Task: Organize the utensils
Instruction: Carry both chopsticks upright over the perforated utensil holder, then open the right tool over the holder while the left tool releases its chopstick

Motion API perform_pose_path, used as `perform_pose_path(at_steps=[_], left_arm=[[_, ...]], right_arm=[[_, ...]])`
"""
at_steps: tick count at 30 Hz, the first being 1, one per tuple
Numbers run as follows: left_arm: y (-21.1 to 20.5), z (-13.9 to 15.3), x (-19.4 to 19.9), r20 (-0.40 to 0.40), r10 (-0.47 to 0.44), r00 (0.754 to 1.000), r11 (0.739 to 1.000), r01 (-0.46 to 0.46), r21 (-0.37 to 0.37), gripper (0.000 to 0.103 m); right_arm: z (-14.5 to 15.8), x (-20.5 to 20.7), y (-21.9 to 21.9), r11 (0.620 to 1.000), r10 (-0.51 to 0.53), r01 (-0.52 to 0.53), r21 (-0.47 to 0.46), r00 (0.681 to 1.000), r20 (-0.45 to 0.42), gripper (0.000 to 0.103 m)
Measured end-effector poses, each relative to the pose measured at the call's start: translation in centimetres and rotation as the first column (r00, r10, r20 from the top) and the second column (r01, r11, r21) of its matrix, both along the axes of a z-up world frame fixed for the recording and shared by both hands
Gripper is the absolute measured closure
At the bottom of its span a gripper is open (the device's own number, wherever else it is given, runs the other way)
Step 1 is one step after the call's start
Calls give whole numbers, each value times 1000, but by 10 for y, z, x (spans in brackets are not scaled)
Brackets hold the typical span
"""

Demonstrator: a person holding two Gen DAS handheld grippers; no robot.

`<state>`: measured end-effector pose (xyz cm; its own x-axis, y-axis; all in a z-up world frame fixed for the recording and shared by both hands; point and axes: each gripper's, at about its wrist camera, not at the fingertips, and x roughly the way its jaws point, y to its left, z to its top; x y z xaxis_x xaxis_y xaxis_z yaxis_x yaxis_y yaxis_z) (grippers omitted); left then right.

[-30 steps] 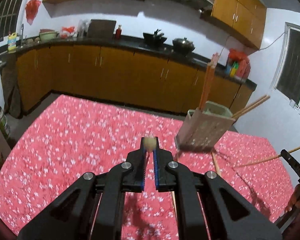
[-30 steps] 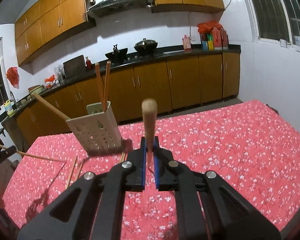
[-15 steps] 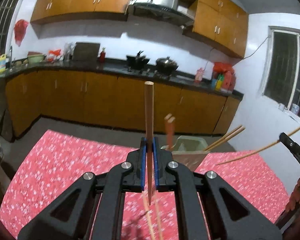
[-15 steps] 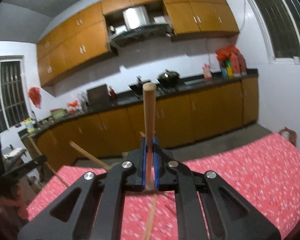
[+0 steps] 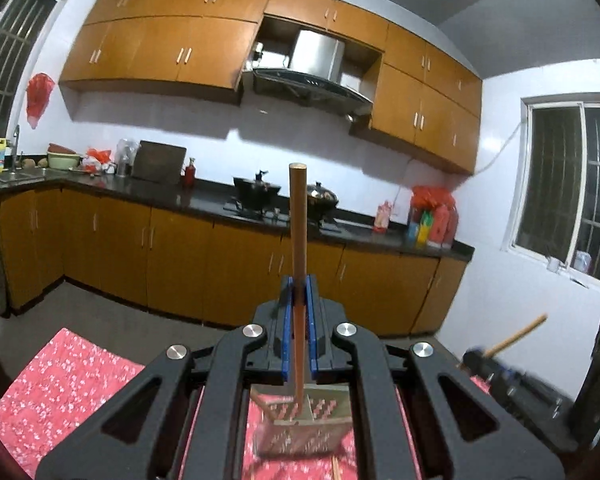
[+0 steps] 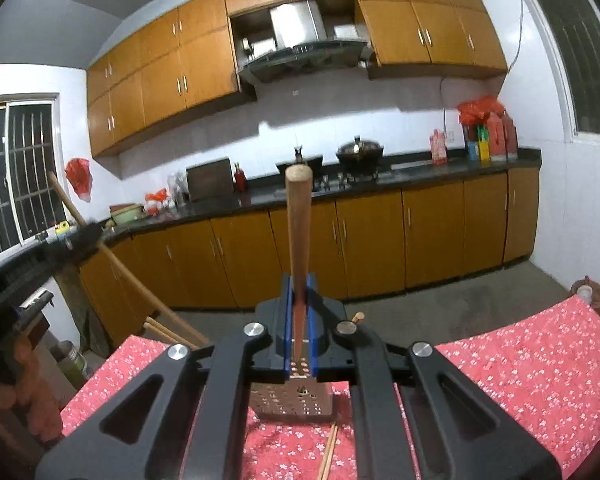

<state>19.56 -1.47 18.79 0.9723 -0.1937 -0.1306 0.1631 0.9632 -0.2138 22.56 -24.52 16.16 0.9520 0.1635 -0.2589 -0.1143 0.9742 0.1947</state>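
Left tool (image 5: pixel 299 292) over red floral tablecloth (image 5: pixel 72 376); kitchen cabinets (image 5: pixel 172 248) behind.

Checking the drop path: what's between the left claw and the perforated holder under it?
Only the chopstick clamped in the left claw, reaching down toward the holder; otherwise bare. The left wrist view shows it.

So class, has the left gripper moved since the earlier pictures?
Yes. The left gripper rose: its chopstick now crosses the counter, and the holder sits below.
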Motion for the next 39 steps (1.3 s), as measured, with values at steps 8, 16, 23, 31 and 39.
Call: perform_pose_path(at_steps=[8, 16, 23, 31, 39], left_arm=[[-11, -34, 37, -95, -2, 996, 1000, 3, 12, 96], [-22, -59, 48, -172, -36, 985, 997, 46, 56, 95], [-19, -50, 34, -131, -44, 990, 997, 51, 50, 73], [2, -39, 7, -85, -45, 995, 999, 44, -15, 73], [37, -74, -36, -155, -32, 987, 999, 26, -41, 73]], right_arm=[[-22, 36, 6, 1000, 18, -17, 11, 994, -107, 95], [-33, 45, 11, 999, 31, -28, 23, 992, -125, 90], [-29, 34, 8, 999, 35, -31, 39, 995, -96, 86], [-20, -16, 0, 999, 26, -26, 26, 1000, -8, 86], [-103, -42, -16, 1000, 1, 2, 14, 976, -216, 86]])
